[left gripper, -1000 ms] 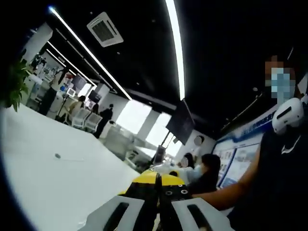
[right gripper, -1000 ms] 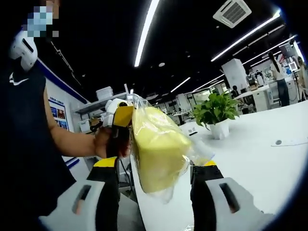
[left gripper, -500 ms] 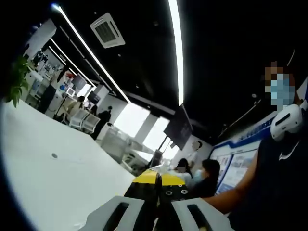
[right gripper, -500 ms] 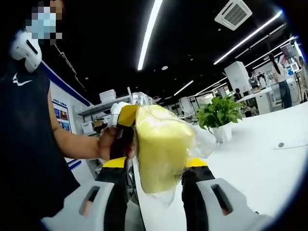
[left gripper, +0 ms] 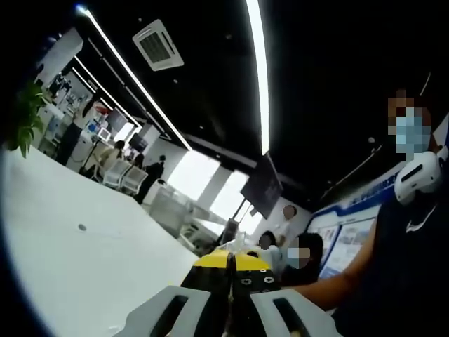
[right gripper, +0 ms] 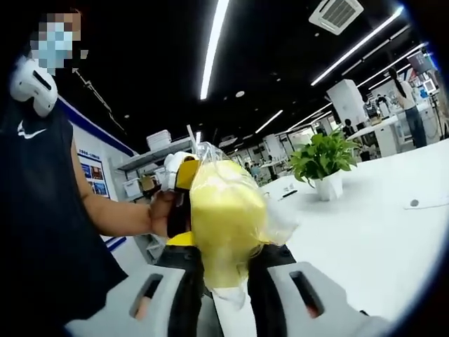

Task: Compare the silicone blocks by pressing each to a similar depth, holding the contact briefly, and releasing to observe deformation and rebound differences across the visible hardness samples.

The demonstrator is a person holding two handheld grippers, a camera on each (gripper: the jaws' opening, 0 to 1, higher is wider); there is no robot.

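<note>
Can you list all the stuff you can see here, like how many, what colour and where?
silicone block: one, yellow, in a clear bag, squeezed between the right gripper's jaws
potted plant: one, green in a white pot, on the table
table: one, white, under the plant
ceiling lights: several long white strips overhead
air vent: one, white, on the dark ceiling
left gripper: grey, black and yellow, jaws shut
right gripper: grey and black, clamping the block
</note>
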